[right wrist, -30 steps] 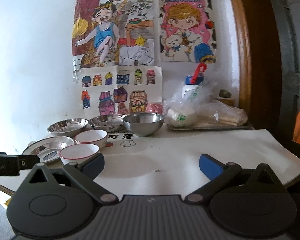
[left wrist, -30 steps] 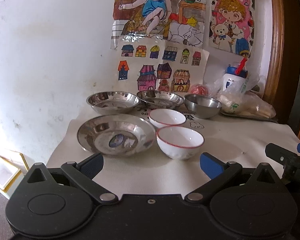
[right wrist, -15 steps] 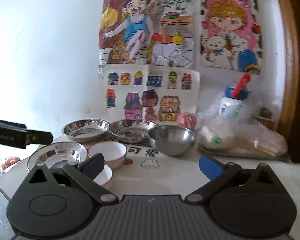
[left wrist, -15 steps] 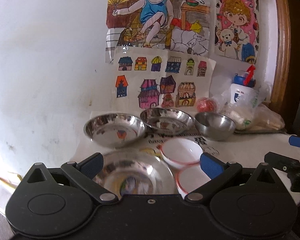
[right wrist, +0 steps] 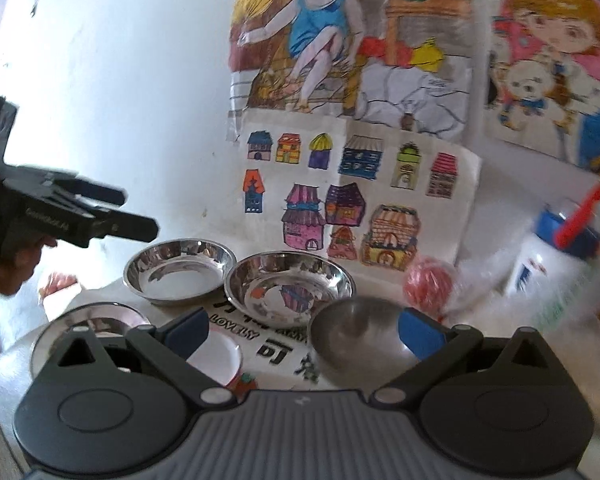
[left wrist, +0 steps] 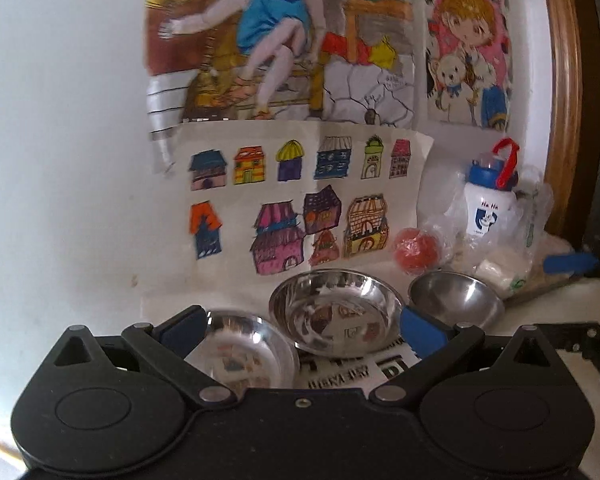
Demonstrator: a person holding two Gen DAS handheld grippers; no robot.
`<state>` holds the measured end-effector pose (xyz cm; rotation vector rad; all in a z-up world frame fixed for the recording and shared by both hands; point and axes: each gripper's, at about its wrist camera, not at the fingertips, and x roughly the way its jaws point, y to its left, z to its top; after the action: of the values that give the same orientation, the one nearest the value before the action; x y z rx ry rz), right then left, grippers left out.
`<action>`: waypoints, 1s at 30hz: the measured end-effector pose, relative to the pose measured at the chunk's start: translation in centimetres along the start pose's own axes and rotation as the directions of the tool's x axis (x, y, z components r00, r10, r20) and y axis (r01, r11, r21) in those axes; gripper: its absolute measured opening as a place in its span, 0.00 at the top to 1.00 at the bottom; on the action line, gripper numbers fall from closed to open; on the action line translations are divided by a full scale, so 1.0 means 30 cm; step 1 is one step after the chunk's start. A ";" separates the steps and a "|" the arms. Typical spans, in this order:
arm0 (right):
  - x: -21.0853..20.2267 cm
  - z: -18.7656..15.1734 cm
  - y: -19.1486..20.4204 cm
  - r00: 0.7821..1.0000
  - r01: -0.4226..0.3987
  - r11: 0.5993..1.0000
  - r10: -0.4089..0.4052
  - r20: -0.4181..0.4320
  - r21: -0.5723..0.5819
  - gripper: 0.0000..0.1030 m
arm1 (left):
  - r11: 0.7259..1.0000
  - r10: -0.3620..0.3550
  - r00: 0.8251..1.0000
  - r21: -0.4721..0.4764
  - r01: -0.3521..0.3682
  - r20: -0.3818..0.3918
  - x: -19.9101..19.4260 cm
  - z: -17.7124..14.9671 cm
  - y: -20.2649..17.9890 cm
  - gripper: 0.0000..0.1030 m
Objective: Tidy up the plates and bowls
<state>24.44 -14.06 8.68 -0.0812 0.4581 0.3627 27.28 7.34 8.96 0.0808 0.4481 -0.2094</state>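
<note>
1. Bright daylight throughout, whitest on the wall at left, blown out to near featureless glare.
2. Strong fisheye bending at the edges: door frame curved, corners vignetted to black.
3. Sharp focus in the left wrist view; crisp reflections of the house drawings inside the middle steel bowl.
4. Heavy motion blur on the right side of the right wrist view: bottle, plastic bags and red ball smeared.
5. Soft blur also on the small deep steel bowl and white bowl.
6. Deep shadow on both black gripper bodies in the foreground, little surface detail.
</note>
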 end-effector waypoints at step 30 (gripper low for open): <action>0.656 0.178 -0.277 0.902 -0.176 0.983 0.179 -0.393 0.044 0.22 | 0.970 -0.233 0.874 -0.044 0.238 -0.426 0.717 0.134 0.247 0.06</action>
<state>46.08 -14.61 4.64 -0.1071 0.8733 0.5275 49.53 10.13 3.37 0.0816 0.9003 -0.4391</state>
